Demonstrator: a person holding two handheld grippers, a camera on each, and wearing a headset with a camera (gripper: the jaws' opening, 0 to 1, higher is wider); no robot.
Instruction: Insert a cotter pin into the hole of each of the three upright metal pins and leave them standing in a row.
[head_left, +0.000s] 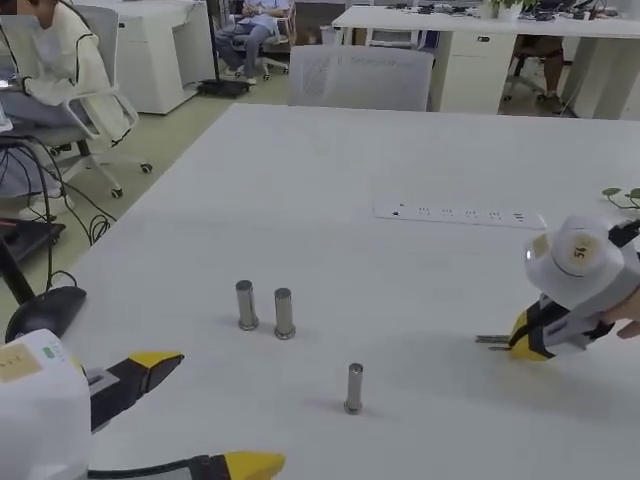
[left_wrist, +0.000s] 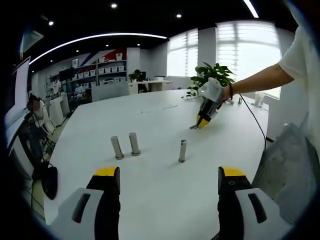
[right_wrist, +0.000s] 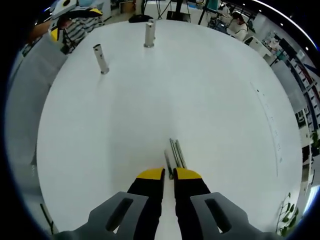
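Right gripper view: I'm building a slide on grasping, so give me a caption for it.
Right gripper shut on cotter pins over the white table, three upright metal pins standing beyond.

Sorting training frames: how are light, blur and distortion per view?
Head view: soft even light, faint shadow by the nearest metal pin. Left gripper view: windows very bright, table bowed. Right gripper view: cotter pins sharp, table curved.
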